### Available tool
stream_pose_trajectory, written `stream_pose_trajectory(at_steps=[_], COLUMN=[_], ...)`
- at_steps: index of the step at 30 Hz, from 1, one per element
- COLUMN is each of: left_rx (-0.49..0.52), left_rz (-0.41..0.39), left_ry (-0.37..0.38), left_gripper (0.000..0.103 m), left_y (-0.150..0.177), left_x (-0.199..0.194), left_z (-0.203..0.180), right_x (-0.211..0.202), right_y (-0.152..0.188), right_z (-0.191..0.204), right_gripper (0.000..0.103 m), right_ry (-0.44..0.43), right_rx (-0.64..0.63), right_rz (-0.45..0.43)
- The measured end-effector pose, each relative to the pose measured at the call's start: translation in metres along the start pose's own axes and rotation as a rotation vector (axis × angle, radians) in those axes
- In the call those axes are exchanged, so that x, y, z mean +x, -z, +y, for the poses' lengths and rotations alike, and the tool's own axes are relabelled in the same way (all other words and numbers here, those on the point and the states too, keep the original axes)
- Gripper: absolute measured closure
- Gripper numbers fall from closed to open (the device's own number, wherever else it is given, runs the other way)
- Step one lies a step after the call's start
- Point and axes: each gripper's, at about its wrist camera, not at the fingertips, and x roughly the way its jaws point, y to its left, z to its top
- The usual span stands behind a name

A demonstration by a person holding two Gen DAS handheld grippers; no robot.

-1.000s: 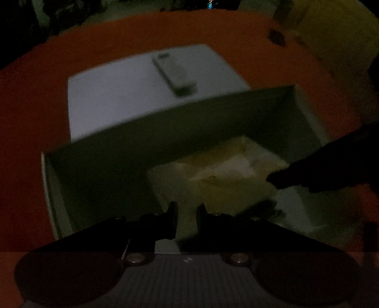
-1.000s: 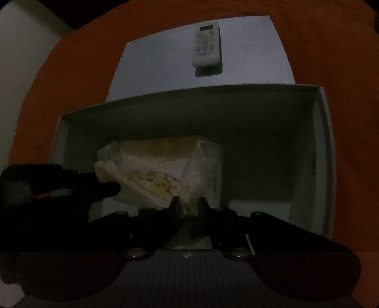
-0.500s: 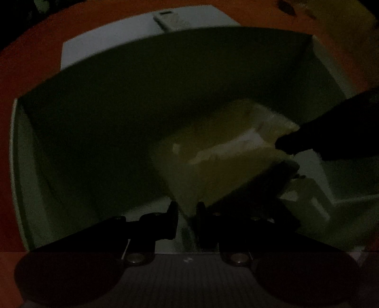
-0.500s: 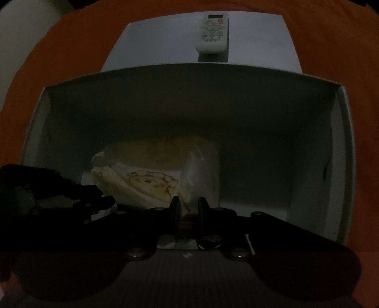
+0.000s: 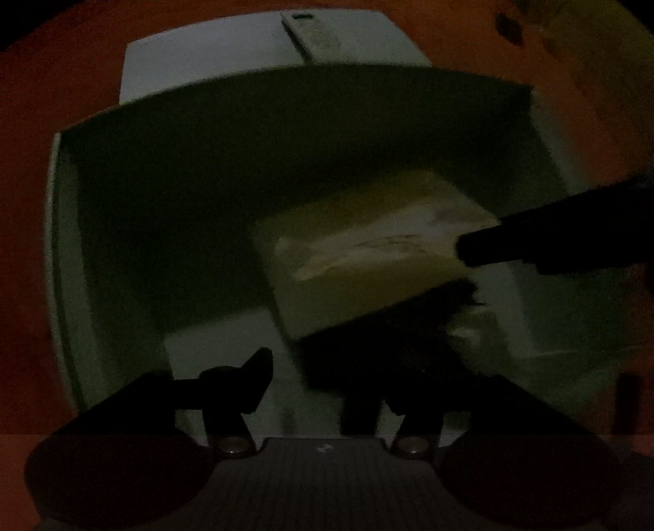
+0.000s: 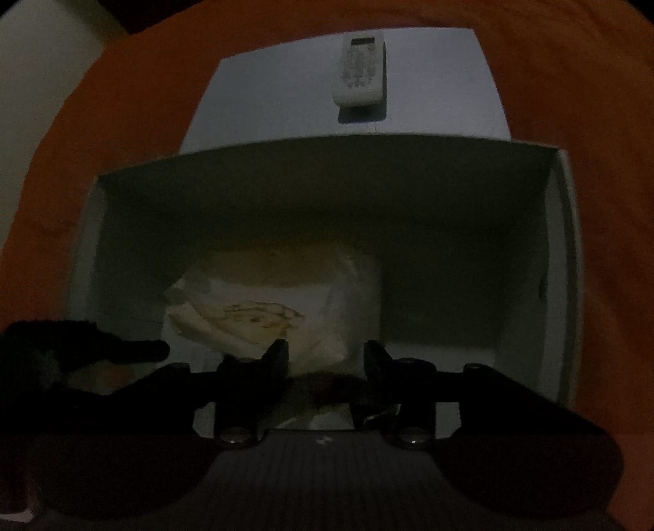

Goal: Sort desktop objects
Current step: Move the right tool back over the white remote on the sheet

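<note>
A pale yellow plastic-wrapped pack lies inside an open white box. My left gripper hangs over the box floor at the pack's near corner. Its jaws are opening and only the box floor shows between them. My right gripper is at the pack's other end, jaws also opening, and the wrapper's edge lies between the fingers without being pressed. Each gripper shows as a dark shape in the other's view: the right gripper and the left gripper.
A white remote control lies on the flat white box lid just behind the box. An orange cloth covers the surface all around. The scene is very dark.
Both grippers' jaws, shut on the pack's wrapper before, have parted. The pack now rests on the box floor. The left wrist view has moved lower into the box.
</note>
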Motion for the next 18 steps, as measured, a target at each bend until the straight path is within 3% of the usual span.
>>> stream_pose_trajectory(at_steps=[6,10,12,18], left_rx=[-0.013,-0.007,-0.003,-0.064], left_rz=[-0.029,-0.094,-0.149,-0.294], left_ry=[0.070,0.094,0.087,0.019], left_gripper=[0.048,0.046,0.040,0.040], left_y=[0.000,-0.013,-0.029,-0.085], left_x=[-0.035,-0.060,-0.074,-0.091], left_z=[-0.010,-0.010,-0.007,0.010], right_x=[-0.035,-0.066,-0.078,-0.088], right_y=[-0.008,-0.029,-0.044,-0.095], right_z=[0.004,0.007,0.007,-0.003], right_gripper=[0.050,0.044,0.044,0.041], right_ry=[-0.053,-0.074,-0.072,-0.042], right_rx=[0.020,0.013,0.010,0.040], right_rz=[-0.020,-0.096,-0.144,-0.242])
